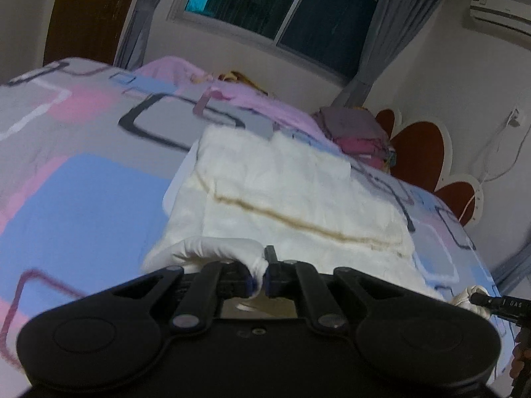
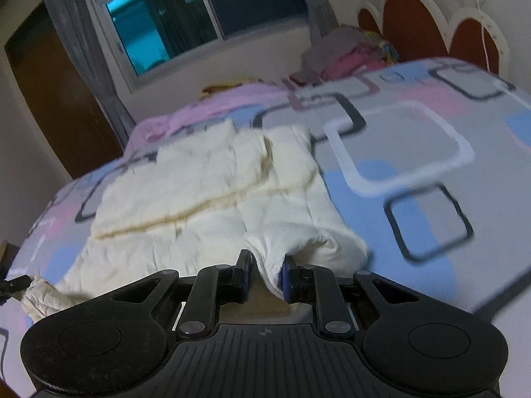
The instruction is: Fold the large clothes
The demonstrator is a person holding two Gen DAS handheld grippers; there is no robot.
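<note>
A cream-white padded garment (image 1: 282, 179) (image 2: 186, 185) with a thin tan line across it lies spread on the bed. My left gripper (image 1: 265, 277) is shut on a bunched fold of its near edge, and that edge is lifted off the bedspread. My right gripper (image 2: 265, 277) is shut on another rolled fold of the same near edge, with white fabric pinched between its blue pads. In the left wrist view the right gripper's tip (image 1: 481, 298) shows at the right edge, holding cloth. In the right wrist view the left gripper's tip (image 2: 15, 285) shows at the left edge.
The bedspread (image 1: 83, 182) (image 2: 415, 152) is patterned in blue, pink and grey. A pink blanket (image 1: 232, 93) and a pile of clothes (image 1: 358, 132) (image 2: 348, 53) lie by the red petal-shaped headboard (image 1: 421, 156). A window with grey curtains (image 1: 282, 6) is behind the bed.
</note>
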